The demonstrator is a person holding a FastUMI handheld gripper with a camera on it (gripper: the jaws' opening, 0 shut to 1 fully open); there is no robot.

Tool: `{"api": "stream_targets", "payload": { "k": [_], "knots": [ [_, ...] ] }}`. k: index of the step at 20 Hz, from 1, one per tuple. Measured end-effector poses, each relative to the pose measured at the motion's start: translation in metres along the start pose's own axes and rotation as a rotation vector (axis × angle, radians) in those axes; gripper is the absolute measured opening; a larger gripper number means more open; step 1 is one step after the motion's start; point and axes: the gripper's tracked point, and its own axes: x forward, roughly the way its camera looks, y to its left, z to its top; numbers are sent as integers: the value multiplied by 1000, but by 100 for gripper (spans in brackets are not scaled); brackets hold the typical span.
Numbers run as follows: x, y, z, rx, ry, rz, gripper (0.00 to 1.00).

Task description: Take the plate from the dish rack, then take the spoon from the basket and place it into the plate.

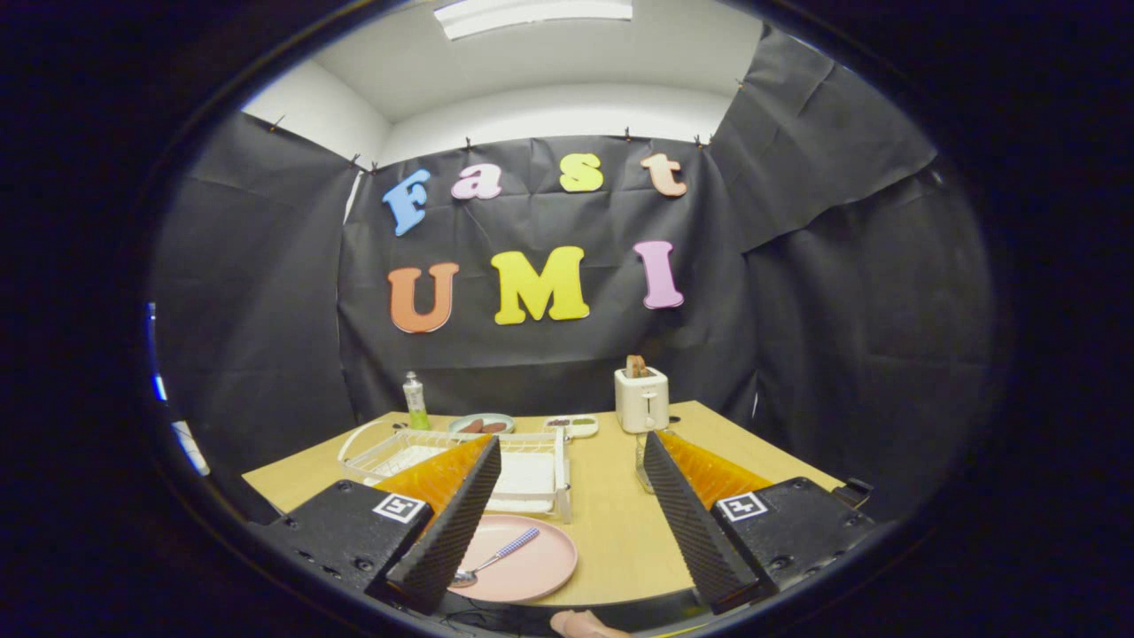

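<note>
Currently, the gripper [567, 505] is hovering above a light wooden surface [620, 523] with its two fingers spread wide apart and gripping nothing. Both fingers are reaching forward from the near side, one to each side of a bare strip of the surface.

Just inside the left finger, a round pink plate [532, 558] is lying flat on the surface, close to the near edge. Part of the plate is sitting hidden behind that finger. A spoon [494, 558] is resting in the plate, its metal bowl toward the left finger and its pale blue handle pointing away and to the right.

Beyond the plate, just ahead of the left fingertip, a white wire dish rack [532, 470] is standing on the surface, with something white and flat lying inside it. Its left portion is partly covered by the left finger.

Farther ahead of the fingers, near the far edge of the surface, a small greenish bottle [415, 403] is standing upright at the left. Beside it, toward the middle, a pale dish [481, 425] is holding some brownish items too small to identify, and a second small light tray [571, 426] is sitting next to it.

Beyond the right finger, a cream-coloured toaster [641, 399] is standing with a slice of bread [635, 365] poking up from its slot. A clear glass [645, 461] is standing just at the right fingertip, partly hidden by it.

At the near edge, below the gap between the fingers, part of a person's hand [585, 624] is showing.
</note>
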Motion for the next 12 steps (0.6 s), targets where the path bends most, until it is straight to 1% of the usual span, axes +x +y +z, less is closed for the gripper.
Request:
{"api": "stream_targets", "payload": {
  "k": [4, 8, 12],
  "knots": [
    [-15, -10, 8, -21, 5, -9, 100],
    [-26, -21, 21, -31, -33, -26, 100],
    [-34, -23, 29, -29, -50, -18, 100]
  ]
}}
